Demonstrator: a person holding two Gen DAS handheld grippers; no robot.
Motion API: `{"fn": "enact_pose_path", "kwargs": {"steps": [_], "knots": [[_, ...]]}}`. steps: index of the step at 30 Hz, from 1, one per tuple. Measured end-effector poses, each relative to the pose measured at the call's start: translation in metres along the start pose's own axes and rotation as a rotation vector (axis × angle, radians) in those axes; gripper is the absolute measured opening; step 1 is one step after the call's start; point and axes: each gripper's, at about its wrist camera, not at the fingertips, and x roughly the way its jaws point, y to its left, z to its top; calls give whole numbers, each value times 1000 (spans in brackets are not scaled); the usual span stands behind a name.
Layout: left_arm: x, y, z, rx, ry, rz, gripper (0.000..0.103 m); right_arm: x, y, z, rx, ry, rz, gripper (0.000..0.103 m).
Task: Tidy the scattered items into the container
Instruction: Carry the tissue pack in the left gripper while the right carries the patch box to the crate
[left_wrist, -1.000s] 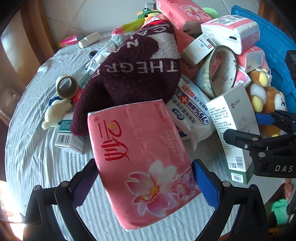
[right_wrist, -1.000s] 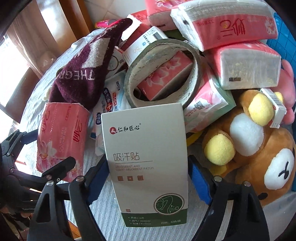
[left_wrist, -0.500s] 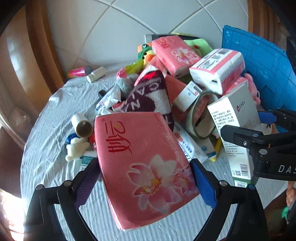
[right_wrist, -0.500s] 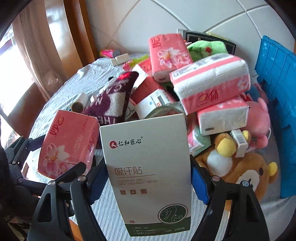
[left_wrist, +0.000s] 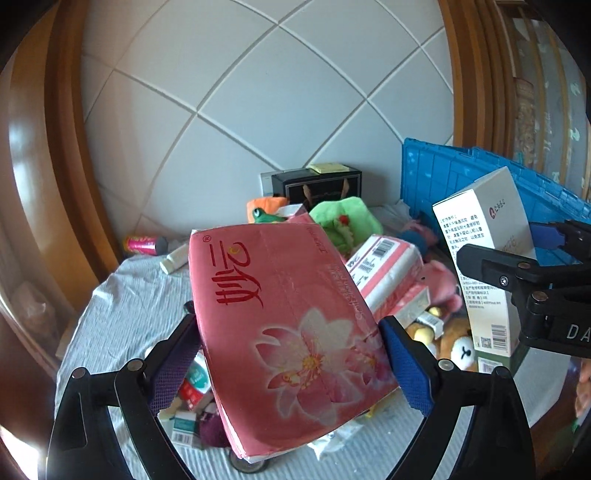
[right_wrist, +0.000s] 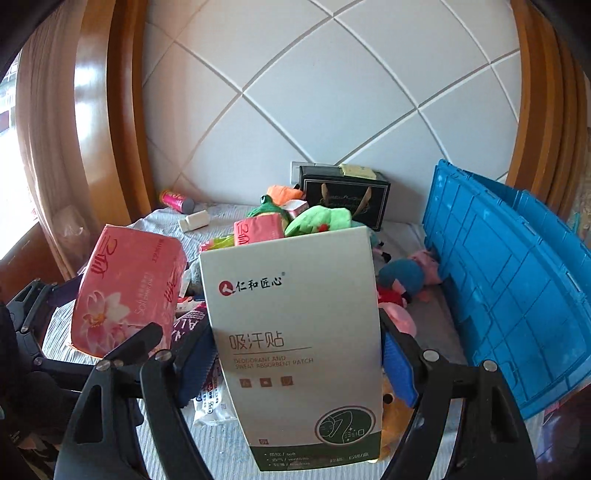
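My left gripper (left_wrist: 291, 354) is shut on a pink tissue pack (left_wrist: 280, 325) with a flower print, held up above the table; the pack (right_wrist: 125, 288) also shows at the left of the right wrist view. My right gripper (right_wrist: 299, 358) is shut on a white and green patch box (right_wrist: 303, 343), upright between the blue pads; the box (left_wrist: 487, 266) appears at the right of the left wrist view. The blue crate (right_wrist: 517, 295) stands at the right, its wall facing me. Below lies the pile of scattered items (left_wrist: 388, 266).
The round table (left_wrist: 122, 306) has a grey cloth. On it lie more tissue packs, plush toys (right_wrist: 321, 218), a brown bear (left_wrist: 458, 343), a pink can (right_wrist: 173, 201), a white bottle (right_wrist: 194, 220) and a black gift bag (right_wrist: 343, 192) by the tiled wall.
Both grippers rose from the pile with their loads and tilted up, so the wall, the black bag and the crate's side came into view. The grips stayed shut.
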Motion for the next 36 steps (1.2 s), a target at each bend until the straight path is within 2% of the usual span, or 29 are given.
{"fn": "enact_pose_path", "kwargs": {"steps": [5, 10, 18, 23, 28, 31, 36], "knots": [[-1, -32, 27, 15, -33, -42, 96, -18, -34, 15, 27, -49, -52, 79], [-1, -77, 54, 27, -79, -65, 96, -41, -87, 34, 27, -118, -86, 79], [7, -197, 118, 50, -164, -109, 96, -82, -215, 64, 25, -223, -161, 79], [15, -279, 161, 68, -196, -160, 96, -93, -303, 62, 63, -229, -228, 79], [28, -361, 188, 110, -173, -224, 96, -100, -379, 45, 136, -206, -272, 79], [41, -397, 195, 115, -117, -280, 96, -97, -413, 36, 162, -186, -296, 79], [60, -448, 201, 161, -58, -298, 96, -81, -454, 24, 199, -139, -325, 79]]}}
